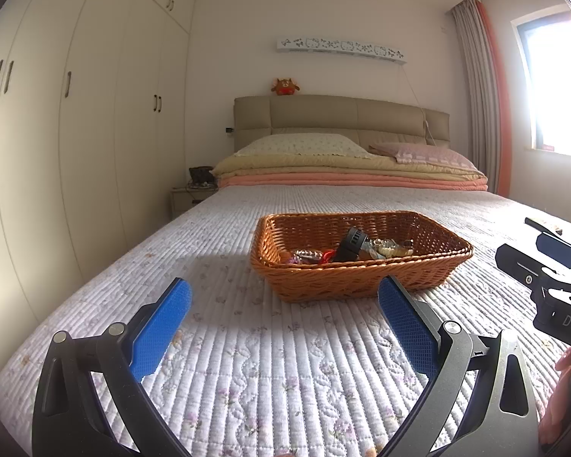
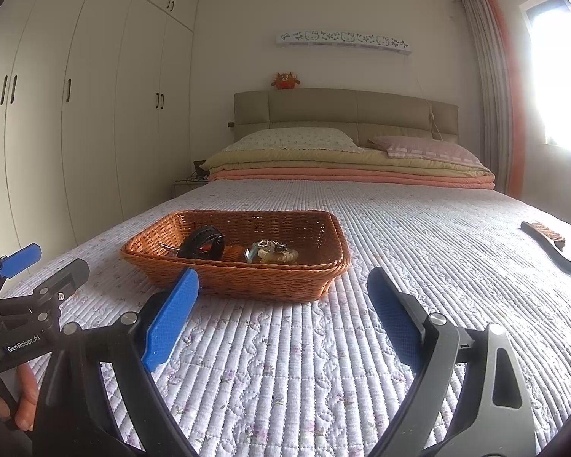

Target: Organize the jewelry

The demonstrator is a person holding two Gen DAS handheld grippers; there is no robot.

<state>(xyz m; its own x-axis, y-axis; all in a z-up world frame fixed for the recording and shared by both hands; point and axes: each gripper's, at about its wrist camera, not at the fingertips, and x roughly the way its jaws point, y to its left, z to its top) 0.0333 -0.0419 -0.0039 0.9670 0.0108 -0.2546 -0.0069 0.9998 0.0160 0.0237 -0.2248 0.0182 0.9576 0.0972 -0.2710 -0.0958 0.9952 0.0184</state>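
A brown wicker basket (image 1: 430,228) sits on the quilted bed; it also shows in the right wrist view (image 2: 270,285). Inside lie a black watch (image 1: 349,248) (image 2: 203,245), a cream bracelet (image 2: 278,256), a red item (image 1: 326,254) and other small jewelry pieces. My left gripper (image 1: 285,297) is open and empty, just short of the basket's near wall. My right gripper (image 2: 281,285) is open and empty, in front of the basket's right part. The other gripper shows at the edge of each view.
A dark brush (image 2: 548,245) lies on the quilt (image 2: 437,228) to the right. Folded blankets and pillows (image 1: 346,167) are stacked at the headboard. A wardrobe (image 1: 76,114) lines the left wall, with a nightstand (image 1: 188,196) beside the bed.
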